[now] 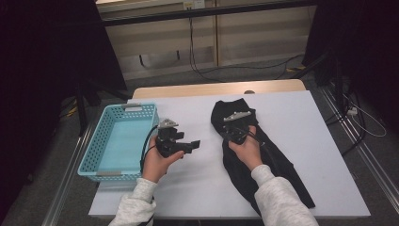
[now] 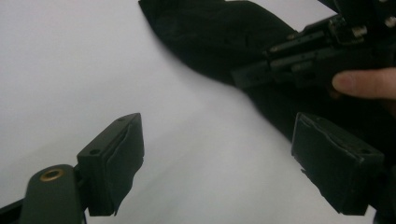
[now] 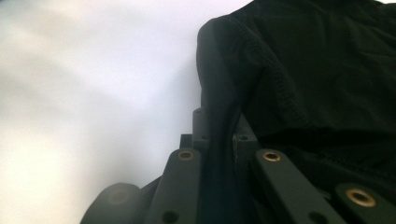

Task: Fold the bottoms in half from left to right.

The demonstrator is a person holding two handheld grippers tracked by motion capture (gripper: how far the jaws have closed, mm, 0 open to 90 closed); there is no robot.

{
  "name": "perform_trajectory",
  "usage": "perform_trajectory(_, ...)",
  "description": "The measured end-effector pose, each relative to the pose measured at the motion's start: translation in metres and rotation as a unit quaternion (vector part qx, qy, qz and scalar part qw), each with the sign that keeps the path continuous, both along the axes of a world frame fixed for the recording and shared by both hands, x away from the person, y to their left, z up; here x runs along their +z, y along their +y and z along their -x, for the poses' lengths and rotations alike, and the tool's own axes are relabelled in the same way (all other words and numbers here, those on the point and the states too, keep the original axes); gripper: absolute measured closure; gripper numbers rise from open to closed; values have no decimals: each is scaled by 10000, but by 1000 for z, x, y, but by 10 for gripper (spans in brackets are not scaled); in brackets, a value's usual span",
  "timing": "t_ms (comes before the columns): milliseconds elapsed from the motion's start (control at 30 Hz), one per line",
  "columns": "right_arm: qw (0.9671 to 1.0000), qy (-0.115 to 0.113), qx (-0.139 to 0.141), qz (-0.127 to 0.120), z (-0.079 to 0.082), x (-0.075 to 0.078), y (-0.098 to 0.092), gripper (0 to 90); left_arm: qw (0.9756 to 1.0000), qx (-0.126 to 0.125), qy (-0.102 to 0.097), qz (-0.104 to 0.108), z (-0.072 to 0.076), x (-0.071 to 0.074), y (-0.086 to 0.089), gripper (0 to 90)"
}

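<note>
My right gripper point(image 1: 234, 133) had pinched a fold of the black garment point(image 1: 273, 165), its jaws clamped on the cloth's edge. The garment lay stretched across the white table point(image 1: 324, 141), right of centre. My left gripper point(image 1: 181, 141) hovered with jaws wide and nothing between them, just beside the turquoise basket point(image 1: 101, 141). I could read no label or writing anywhere.

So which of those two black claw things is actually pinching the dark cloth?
The right gripper, over the black fabric garment: its jaws are shut on a fold of the cloth. The left gripper, beside the turquoise plastic basket, is open with nothing between its jaws.
</note>
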State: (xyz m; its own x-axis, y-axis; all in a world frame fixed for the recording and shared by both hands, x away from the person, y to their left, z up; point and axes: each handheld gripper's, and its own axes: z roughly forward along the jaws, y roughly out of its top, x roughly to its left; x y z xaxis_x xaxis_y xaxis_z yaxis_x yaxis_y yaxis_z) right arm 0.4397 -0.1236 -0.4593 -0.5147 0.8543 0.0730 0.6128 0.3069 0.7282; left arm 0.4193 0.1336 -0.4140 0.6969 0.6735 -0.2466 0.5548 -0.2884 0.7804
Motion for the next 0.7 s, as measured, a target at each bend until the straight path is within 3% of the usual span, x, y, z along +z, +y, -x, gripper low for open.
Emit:
perform_trajectory(233, 9976, 39, 657, -222, 17, -1, 38, 844, 9999, 134, -14, 9, -1, 6, 8, 169)
perform_trajectory(400, 9924, -11, 1213, -227, 34, -1, 71, 813, 9996, 282, -9, 84, -3, 8, 15, 168)
perform_trajectory(467, 9927, 100, 1156, -328, 36, -1, 74, 586, 9994, 334, -11, 101, -3, 8, 17, 167)
perform_trajectory(500, 9926, 181, 1145, -360, 36, 0, 73, 531, 9994, 336, 1, 110, -3, 8, 18, 167)
perform_trajectory(567, 9937, 80, 1081, -271, 37, 5, 68, 440, 9994, 333, -9, 104, -3, 8, 18, 167)
perform_trajectory(700, 9952, 52, 919, -342, 41, 21, 44, 309, 9995, 310, 8, 77, -3, 8, 18, 166)
